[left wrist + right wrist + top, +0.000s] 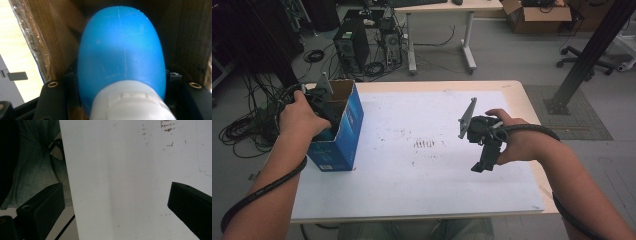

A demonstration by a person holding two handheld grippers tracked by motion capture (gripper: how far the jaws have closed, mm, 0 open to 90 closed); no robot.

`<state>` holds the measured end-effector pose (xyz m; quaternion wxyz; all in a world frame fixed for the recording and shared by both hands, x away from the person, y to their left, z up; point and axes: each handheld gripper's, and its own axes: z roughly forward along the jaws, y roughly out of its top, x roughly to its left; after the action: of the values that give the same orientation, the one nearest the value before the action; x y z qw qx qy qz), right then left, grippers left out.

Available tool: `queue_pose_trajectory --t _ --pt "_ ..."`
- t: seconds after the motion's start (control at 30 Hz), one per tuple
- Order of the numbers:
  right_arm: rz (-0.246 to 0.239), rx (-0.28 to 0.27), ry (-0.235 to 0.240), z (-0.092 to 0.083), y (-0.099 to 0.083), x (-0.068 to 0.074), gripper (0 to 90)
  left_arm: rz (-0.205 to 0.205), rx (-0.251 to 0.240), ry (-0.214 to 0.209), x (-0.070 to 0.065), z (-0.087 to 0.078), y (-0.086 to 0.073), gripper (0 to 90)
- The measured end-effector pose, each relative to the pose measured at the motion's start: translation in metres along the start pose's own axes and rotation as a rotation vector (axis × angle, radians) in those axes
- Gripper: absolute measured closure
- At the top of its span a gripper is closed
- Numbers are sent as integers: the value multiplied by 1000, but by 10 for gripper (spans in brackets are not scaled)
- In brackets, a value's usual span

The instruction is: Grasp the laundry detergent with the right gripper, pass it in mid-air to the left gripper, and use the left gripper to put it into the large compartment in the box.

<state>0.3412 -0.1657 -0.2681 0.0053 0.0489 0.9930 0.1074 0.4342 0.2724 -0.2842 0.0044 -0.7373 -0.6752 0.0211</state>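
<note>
Box (343, 131), blue carton w/ open top, stands at table's (422, 200) left edge. Left gripper (323, 107) is sunk inside it, jaws clamped on blue object w/ white cap (122, 60), probably a bottle. Right gripper (484, 150) hangs over white sheet (125, 182), approx. mid-right, jaws apart, nothing between them.

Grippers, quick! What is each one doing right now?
Left gripper: shut on the blue bottle, inside the box.
Right gripper: open, holding nothing, over the white sheet.
</note>
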Motion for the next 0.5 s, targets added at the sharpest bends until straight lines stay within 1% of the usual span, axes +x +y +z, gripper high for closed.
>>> queue_pose_trajectory --t 0.1,0.27,0.37,0.43,0.5 --pt "0 -1 3 1 0 0 12 4 -9 -6 0 0 0 354" --pt "0 -5 2 1 -1 0 12 4 -8 -15 -1 0 0 324" --pt "2 -3 2 1 -1 0 12 2 -8 -15 -1 -1 0 315" --pt "3 -6 2 1 -3 0 12 4 -10 -16 -2 -3 0 295" --pt "5 -7 2 1 -3 0 12 6 -12 -9 -3 -4 0 287"
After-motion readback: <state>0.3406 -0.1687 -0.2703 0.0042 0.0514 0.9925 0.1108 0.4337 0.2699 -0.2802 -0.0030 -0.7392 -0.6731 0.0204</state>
